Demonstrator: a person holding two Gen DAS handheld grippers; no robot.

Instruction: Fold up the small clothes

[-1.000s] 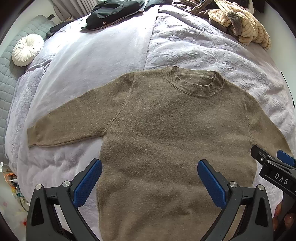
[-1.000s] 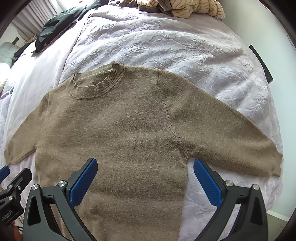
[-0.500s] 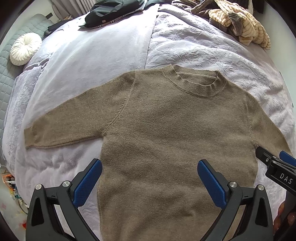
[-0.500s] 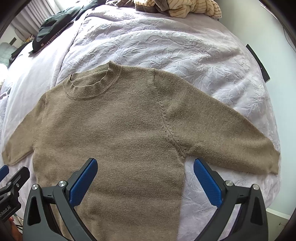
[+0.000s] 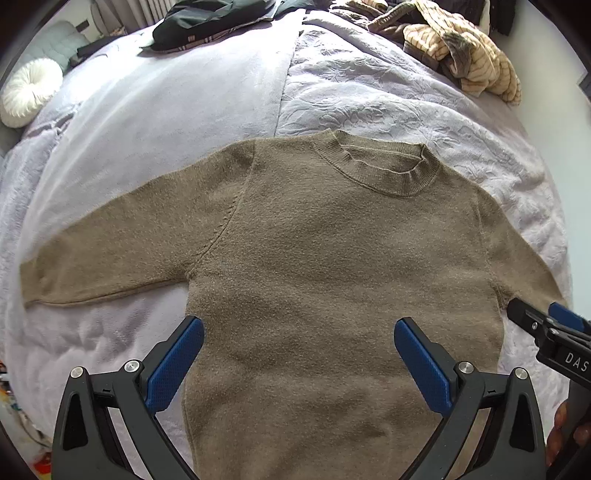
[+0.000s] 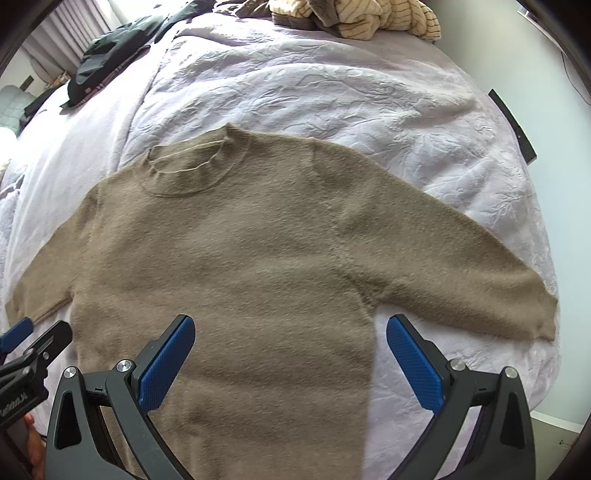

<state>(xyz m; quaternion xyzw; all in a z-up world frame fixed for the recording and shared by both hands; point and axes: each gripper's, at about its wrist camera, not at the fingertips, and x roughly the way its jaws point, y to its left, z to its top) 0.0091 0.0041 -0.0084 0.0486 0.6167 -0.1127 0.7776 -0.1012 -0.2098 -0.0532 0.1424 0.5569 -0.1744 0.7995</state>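
- Brown knit: one sweater [image 5: 332,277] is laid flat, face up, on the lilac bedspread [image 5: 388,99], both sleeves spread outward, collar at the far end.
- Beyond it, one dark garment [image 5: 207,18] and one striped beige heap [image 5: 465,55] are seen at the far edge of the bed, well apart from the sweater.
- One white round cushion [image 5: 29,92] is shown only in the left wrist view.
- Two grippers are counted: the left gripper [image 5: 299,354] and the right gripper [image 6: 290,350] are held above the sweater's lower body, jaws spread wide, nothing grasped.
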